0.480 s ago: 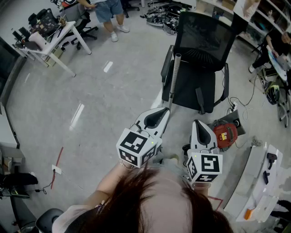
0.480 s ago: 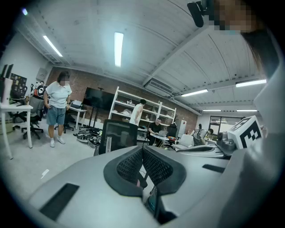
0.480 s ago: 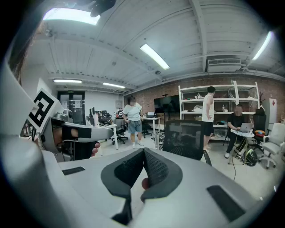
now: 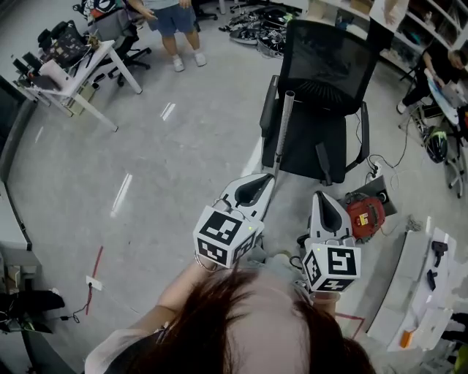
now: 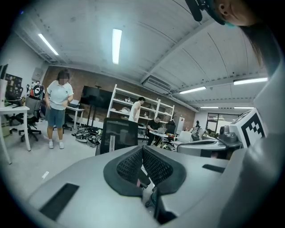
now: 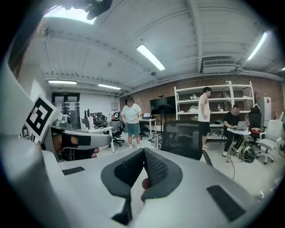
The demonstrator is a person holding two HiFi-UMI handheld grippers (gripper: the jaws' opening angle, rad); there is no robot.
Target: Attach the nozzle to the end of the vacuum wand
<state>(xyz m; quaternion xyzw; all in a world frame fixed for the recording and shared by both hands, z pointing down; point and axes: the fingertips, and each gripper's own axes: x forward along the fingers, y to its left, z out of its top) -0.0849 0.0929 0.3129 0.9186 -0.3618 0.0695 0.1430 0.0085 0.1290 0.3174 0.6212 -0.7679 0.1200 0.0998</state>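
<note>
The vacuum wand (image 4: 281, 131), a grey tube, leans upright against the front of a black office chair (image 4: 322, 88). It also shows as a pale tube before the chair in the left gripper view (image 5: 112, 143) and the right gripper view (image 6: 156, 142). My left gripper (image 4: 265, 180) is held in the air just below the wand's lower part, shut and empty (image 5: 142, 150). My right gripper (image 4: 322, 197) hangs beside it to the right, also shut with nothing between its jaws (image 6: 144, 152). I cannot make out a nozzle in any view.
A red vacuum body (image 4: 364, 213) with cables lies on the floor right of the chair. A white shelf unit (image 4: 420, 292) stands at the lower right. A white desk (image 4: 80, 73) and a standing person (image 4: 172, 22) are at the back left, with more people at the right.
</note>
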